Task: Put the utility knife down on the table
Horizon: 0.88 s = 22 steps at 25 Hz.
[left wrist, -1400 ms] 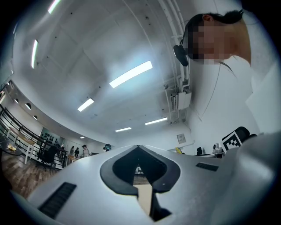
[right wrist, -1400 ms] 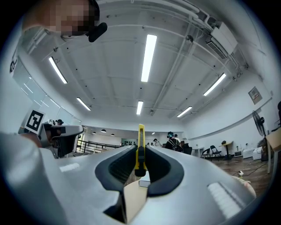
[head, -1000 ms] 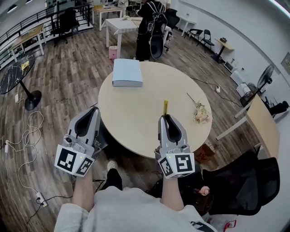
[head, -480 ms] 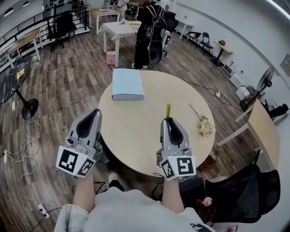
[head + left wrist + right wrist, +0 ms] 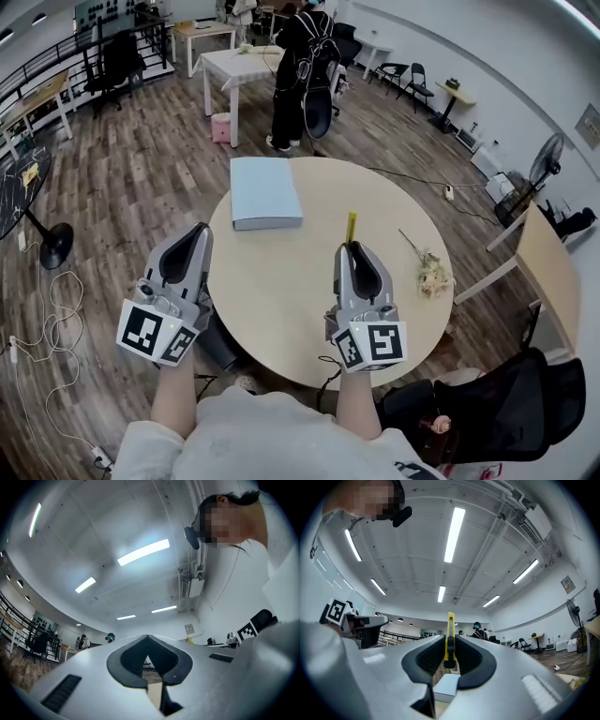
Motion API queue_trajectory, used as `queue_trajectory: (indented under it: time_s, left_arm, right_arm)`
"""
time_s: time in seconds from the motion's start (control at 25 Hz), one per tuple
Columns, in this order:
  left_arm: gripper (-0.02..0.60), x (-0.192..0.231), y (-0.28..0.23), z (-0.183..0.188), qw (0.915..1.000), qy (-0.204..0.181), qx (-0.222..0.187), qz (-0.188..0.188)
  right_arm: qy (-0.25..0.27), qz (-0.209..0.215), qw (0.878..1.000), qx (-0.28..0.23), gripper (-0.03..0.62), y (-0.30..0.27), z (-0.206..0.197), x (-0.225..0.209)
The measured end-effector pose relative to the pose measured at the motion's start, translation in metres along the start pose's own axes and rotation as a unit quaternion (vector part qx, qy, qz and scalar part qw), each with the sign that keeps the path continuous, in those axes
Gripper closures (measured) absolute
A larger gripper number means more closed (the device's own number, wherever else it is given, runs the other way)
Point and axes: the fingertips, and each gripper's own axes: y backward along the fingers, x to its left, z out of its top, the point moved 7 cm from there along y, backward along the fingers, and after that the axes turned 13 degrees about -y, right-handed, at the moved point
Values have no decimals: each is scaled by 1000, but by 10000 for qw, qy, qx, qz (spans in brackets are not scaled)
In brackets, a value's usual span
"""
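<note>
My right gripper is shut on a yellow utility knife, whose thin body sticks up past the fingertips over the round beige table. In the right gripper view the utility knife stands upright, pinched between the dark pads. My left gripper hovers at the table's left edge; its jaws are closed with nothing between them. The left gripper view has the left gripper pointing up toward the ceiling.
A pale blue book lies on the far left part of the table. A dried flower sprig rests near the right rim. A person stands beyond the table, and a black chair sits at lower right.
The view has drifted a little nearer to the table. Both grippers keep their pose, and the knife stays clamped in the right one.
</note>
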Motion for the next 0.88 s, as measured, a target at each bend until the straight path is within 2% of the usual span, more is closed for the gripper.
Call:
queue_trajectory:
  time_s: [0.48,0.88]
  left_arm:
    - [574,49,-41,-39,9990,138,-58,-424]
    - [574,58,-53,-80,9963,492,190,-673]
  right_arm:
    - [170,-363,9992,17,520,-54,-24,-1]
    - [205,-553,9968,532,520,-71,-56,-5]
